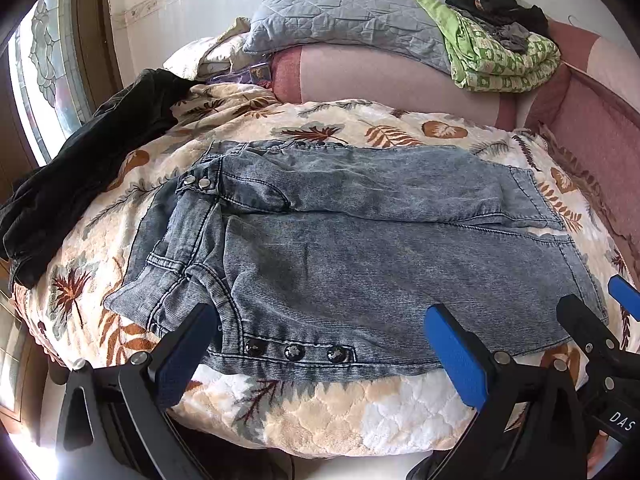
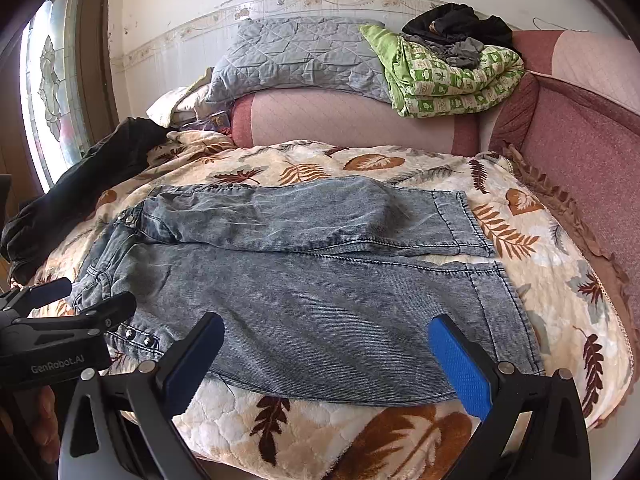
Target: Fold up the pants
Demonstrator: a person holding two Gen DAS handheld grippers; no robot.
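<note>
Grey-blue washed denim pants (image 1: 360, 248) lie flat on a leaf-patterned blanket (image 1: 320, 412). The waist is at the left and both legs run to the right, side by side. My left gripper (image 1: 320, 316) hovers open over the near edge by the three waist studs (image 1: 294, 352), holding nothing. In the right wrist view the pants (image 2: 320, 292) fill the middle, and my right gripper (image 2: 326, 322) stands open above the near leg, empty. The right gripper (image 1: 600, 300) also shows near the leg hems. The left gripper (image 2: 100, 291) appears by the waist.
A black garment (image 1: 80, 184) is draped along the blanket's left side. Behind are a pink bolster (image 1: 380, 76), a grey quilted pillow (image 1: 344, 20) and a folded green quilt (image 1: 500, 56) with dark clothes on top. A pink padded side (image 2: 580, 152) borders the right; a window (image 1: 40, 64) is at the left.
</note>
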